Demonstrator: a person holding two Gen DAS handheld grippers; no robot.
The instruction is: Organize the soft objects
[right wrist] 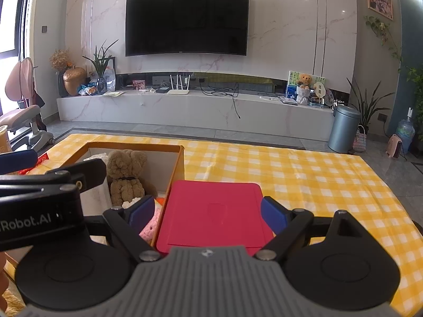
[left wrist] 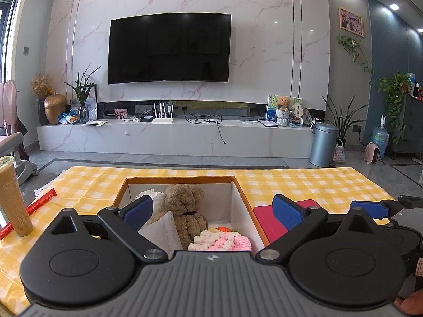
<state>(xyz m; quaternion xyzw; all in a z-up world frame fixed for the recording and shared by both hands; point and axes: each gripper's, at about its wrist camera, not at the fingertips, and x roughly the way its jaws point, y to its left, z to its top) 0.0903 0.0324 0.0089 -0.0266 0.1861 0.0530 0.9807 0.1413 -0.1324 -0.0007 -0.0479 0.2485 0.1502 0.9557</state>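
Observation:
An open cardboard box point(left wrist: 242, 192) with white inner walls sits on the yellow checked tablecloth point(left wrist: 290, 182). Inside lie a brown teddy bear point(left wrist: 186, 211), a pink and white knitted piece point(left wrist: 222, 241), a white cloth point(left wrist: 149, 193) and a small orange item point(left wrist: 223, 229). My left gripper point(left wrist: 211, 212) is open and empty, held over the near part of the box. A flat red pad point(right wrist: 214, 214) lies right of the box point(right wrist: 177, 169). My right gripper point(right wrist: 208, 215) is open above the pad's near half. The bear point(right wrist: 127, 177) also shows in the right wrist view.
A tall drink cup point(left wrist: 13, 198) and a red packet point(left wrist: 39, 206) stand at the table's left. The left gripper's body point(right wrist: 39, 206) crowds the right view's left side. Beyond the table are a TV wall, a low cabinet and a metal bin point(left wrist: 323, 144).

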